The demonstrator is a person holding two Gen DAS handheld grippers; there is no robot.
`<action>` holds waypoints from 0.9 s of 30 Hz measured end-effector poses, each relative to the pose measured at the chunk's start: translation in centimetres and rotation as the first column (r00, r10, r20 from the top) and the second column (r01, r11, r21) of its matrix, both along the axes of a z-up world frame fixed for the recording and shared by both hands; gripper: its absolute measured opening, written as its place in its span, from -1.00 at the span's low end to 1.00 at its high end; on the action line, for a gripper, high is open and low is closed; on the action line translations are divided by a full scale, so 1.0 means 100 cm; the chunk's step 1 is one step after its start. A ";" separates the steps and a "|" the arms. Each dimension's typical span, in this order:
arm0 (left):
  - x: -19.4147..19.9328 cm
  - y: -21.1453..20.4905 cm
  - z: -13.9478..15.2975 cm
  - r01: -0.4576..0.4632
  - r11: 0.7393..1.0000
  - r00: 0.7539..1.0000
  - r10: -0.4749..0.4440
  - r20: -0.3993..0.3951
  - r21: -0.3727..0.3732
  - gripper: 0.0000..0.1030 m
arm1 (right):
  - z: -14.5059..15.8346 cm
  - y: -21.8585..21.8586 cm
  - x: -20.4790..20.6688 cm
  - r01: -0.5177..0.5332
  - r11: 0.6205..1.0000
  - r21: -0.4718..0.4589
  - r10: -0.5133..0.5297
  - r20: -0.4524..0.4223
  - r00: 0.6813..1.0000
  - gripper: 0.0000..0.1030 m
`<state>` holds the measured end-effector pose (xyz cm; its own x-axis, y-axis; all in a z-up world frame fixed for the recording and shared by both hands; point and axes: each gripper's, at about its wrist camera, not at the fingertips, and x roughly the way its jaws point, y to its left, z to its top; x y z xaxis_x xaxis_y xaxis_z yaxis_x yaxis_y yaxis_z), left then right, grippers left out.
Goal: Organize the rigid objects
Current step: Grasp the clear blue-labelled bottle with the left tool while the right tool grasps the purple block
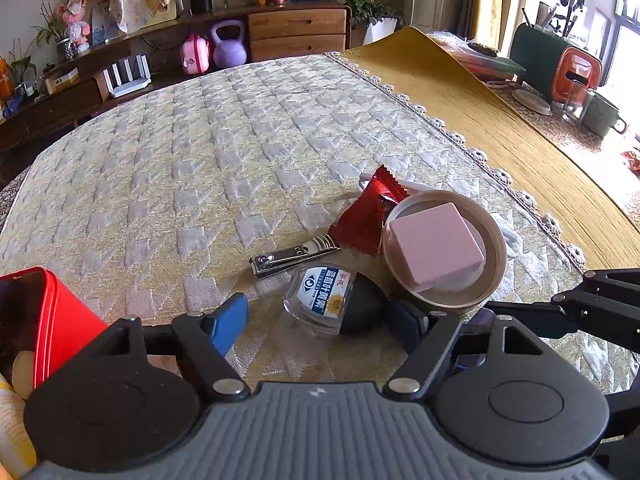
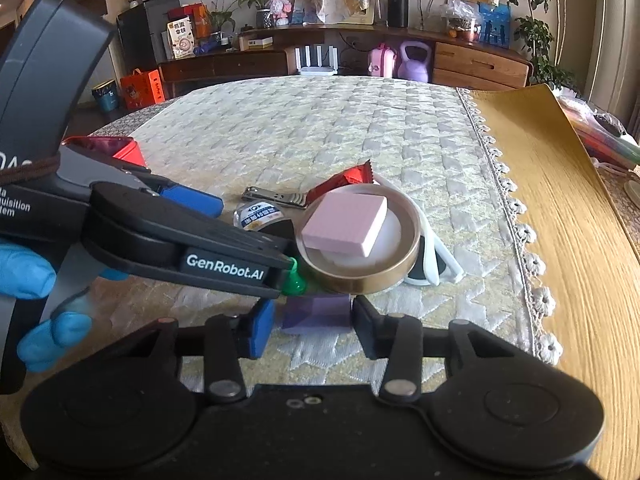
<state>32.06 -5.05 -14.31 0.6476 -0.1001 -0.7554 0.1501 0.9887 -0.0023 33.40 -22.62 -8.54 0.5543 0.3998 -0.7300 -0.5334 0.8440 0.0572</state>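
Note:
A small clear bottle with a black cap (image 1: 334, 300) lies between the fingers of my left gripper (image 1: 320, 322), which is open around it. Behind it lie nail clippers (image 1: 294, 256), a red wrapper (image 1: 366, 216) and a round gold-rimmed dish (image 1: 496, 248) holding a pink block (image 1: 436, 246). My right gripper (image 2: 314, 320) is shut on a purple block (image 2: 316, 314). The dish (image 2: 408, 256), pink block (image 2: 346, 222), clippers (image 2: 276, 196), bottle (image 2: 258, 214) and a green piece (image 2: 294, 278) show beyond it. White sunglasses (image 2: 436, 258) lie under the dish.
A red tin box (image 1: 60, 320) stands at the left, also in the right wrist view (image 2: 120, 148). The quilted cloth (image 1: 200, 140) covers the table; a yellow mat (image 1: 500, 120) lies to the right. A sideboard with clutter stands behind.

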 end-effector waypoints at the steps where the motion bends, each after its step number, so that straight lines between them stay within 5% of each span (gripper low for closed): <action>1: -0.001 0.000 0.001 0.005 1.000 1.000 -0.005 0.004 -0.001 0.24 | 0.000 0.000 0.000 -0.001 1.000 -0.003 0.001 0.002 1.000 -0.30; 5: -0.002 -0.001 0.002 0.006 1.000 1.000 -0.006 0.010 -0.001 0.05 | 0.001 -0.001 -0.002 0.004 1.000 -0.001 -0.004 0.000 1.000 -0.30; 27: -0.056 0.022 0.037 -0.050 0.996 0.999 0.050 -0.002 -0.079 0.05 | 0.037 -0.014 -0.044 0.019 0.999 0.046 -0.019 -0.001 1.000 -0.30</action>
<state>26.44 -2.86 -10.56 0.6533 -0.1264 -0.7465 0.1000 0.9917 -0.0804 28.96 -24.04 -4.89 0.5615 0.4225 -0.7114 -0.5170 0.8505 0.0970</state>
